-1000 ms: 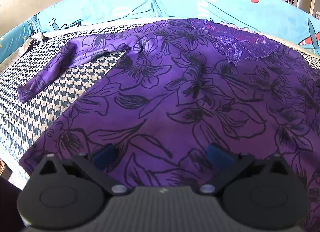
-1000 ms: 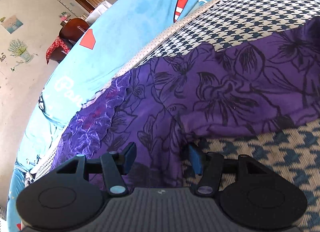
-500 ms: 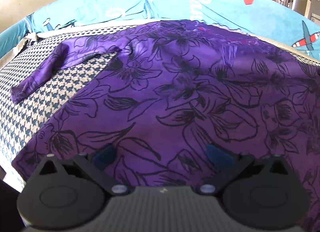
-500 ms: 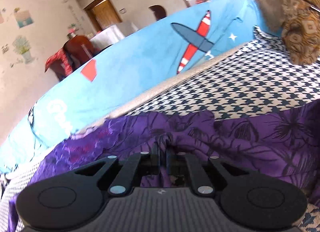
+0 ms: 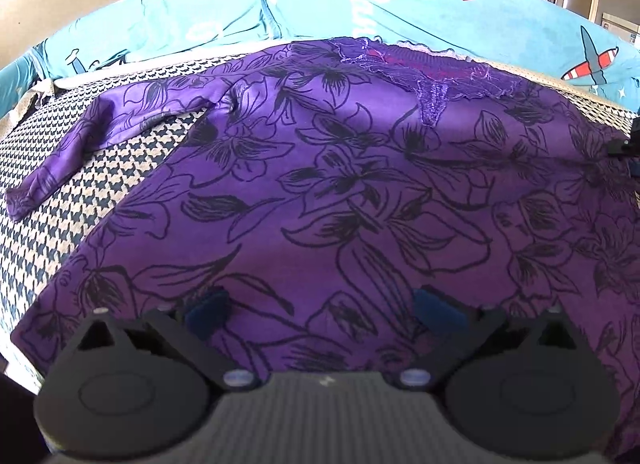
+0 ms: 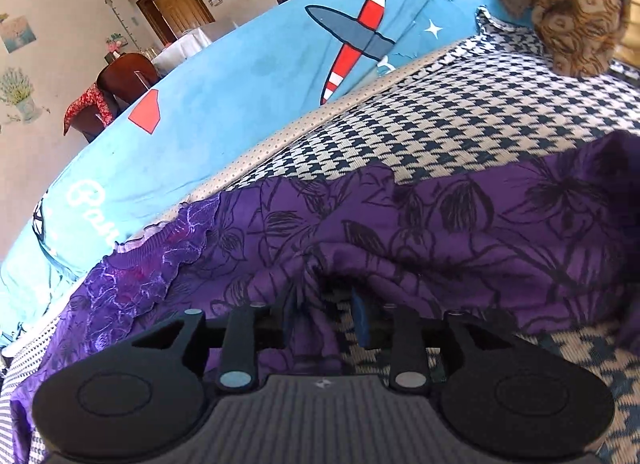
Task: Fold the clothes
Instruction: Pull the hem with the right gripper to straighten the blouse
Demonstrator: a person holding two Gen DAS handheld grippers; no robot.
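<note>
On a houndstooth cover, a purple top with black flower outlines lies spread flat, taking up most of the left wrist view. Its lace collar sits at the far edge, close to a blue sheet printed with planes and white lettering. 1 sleeve runs out to the left and bends toward the near side, lying flat on the checks, its cuff at the far left.

The left gripper hovers over the near hem of the top with its 2 blue pads spread wide; nothing sits between them. Whether the pads touch the cloth, I cannot tell.

In the right wrist view the right gripper is low at the top's right side, near where the other sleeve joins the body. Its fingers are partly apart, with a gap between them. A bunched fold of purple cloth rises just beyond the tips and a strip hangs by the left finger, but no cloth is pinched between them; houndstooth shows through the gap. The sleeve stretches away to the right across the checks. The collar lies to the left, the blue sheet behind it. A brown patterned cushion rests at the far right. Beyond the sheet stand a wooden door and a dark chair.
</note>
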